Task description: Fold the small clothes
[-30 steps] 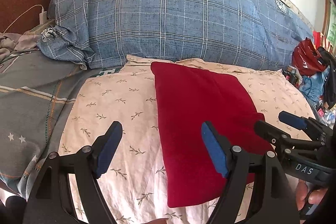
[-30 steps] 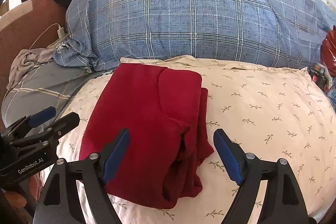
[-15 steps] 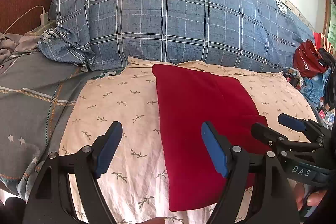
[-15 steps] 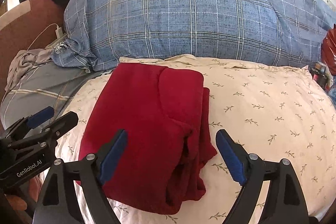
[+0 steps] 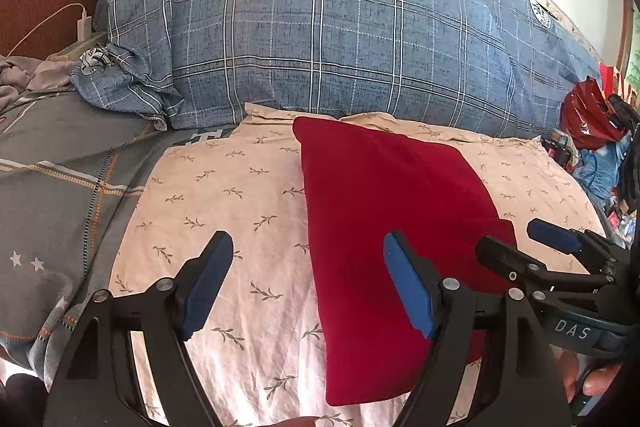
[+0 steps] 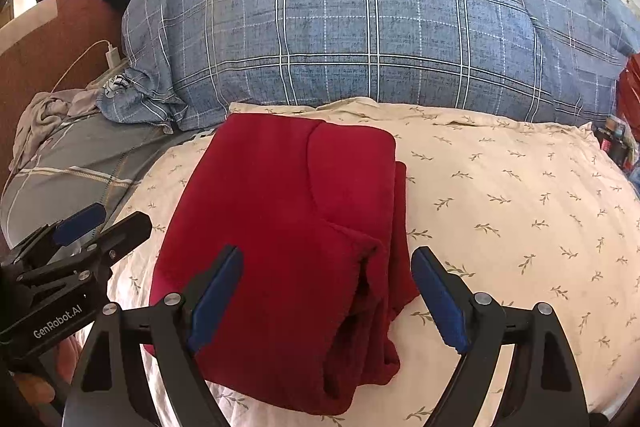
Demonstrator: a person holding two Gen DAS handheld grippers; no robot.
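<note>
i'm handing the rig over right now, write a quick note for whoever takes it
Left gripper: open, empty, above the cream leaf-print sheet, left of the garment.
Right gripper: open, empty, over the garment's near edge.
Red garment: folded into a compact stack on the sheet, in front of the blue plaid duvet. Right-side layers look loose and uneven.
Done: the fold, apparently.
Left: maybe tidy the right edge; no other small clothes clearly in view.

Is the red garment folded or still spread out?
Folded: the red garment lies as a compact rectangle with stacked layers along its right edge.

A bed (image 6: 520, 195) in cream leaf-print sheet carries a folded red garment (image 6: 288, 227) and blue plaid duvet (image 6: 360, 39)
</note>
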